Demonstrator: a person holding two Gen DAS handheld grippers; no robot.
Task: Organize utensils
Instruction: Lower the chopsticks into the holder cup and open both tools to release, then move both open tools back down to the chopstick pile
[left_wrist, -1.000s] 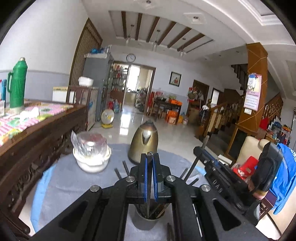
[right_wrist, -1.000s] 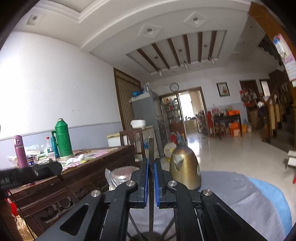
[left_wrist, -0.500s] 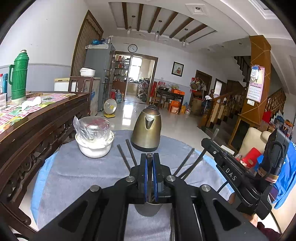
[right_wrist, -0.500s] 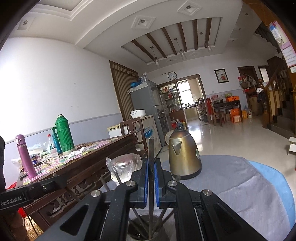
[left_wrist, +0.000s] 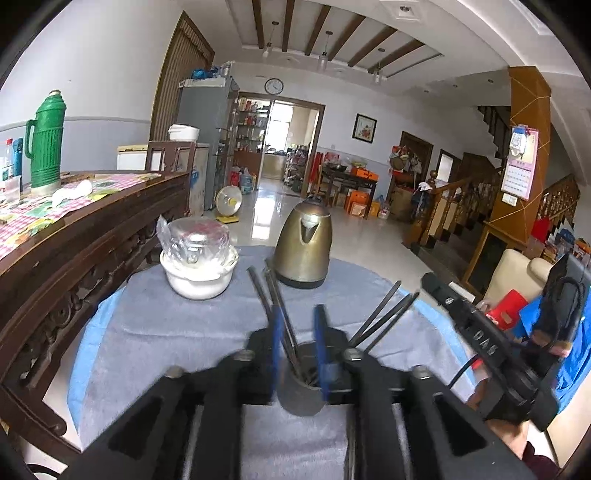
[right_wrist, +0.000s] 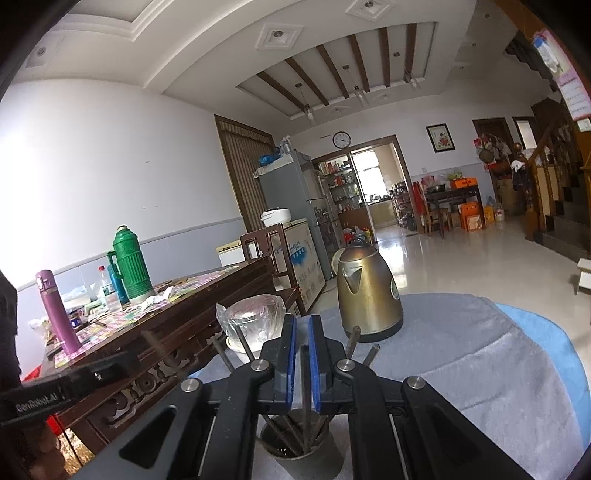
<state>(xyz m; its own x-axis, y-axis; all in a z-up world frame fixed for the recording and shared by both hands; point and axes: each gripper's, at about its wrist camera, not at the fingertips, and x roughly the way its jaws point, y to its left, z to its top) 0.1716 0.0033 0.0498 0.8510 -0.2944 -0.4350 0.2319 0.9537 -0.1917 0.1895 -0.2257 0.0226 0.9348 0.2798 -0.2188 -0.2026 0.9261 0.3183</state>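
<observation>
Flanking holder (left_wrist: 300, 392): kettle (left_wrist: 303, 248), wrapped bowl (left_wrist: 198, 261).

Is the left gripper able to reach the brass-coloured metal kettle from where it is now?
Probably yes: the left gripper, jaws opening, faces the kettle, with only dark chopsticks leaning between.

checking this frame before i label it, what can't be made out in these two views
- Left wrist view: the base of the grey metal utensil cup is hidden behind the left gripper, whose jaws are opening and blurred.
- Right wrist view: the thin dark chopstick between the right gripper jaws is partly covered by them; contact unclear.
- Both views: how many chopsticks stand in the cup; they overlap.
- Left wrist view: wall calendar print too small.
</observation>
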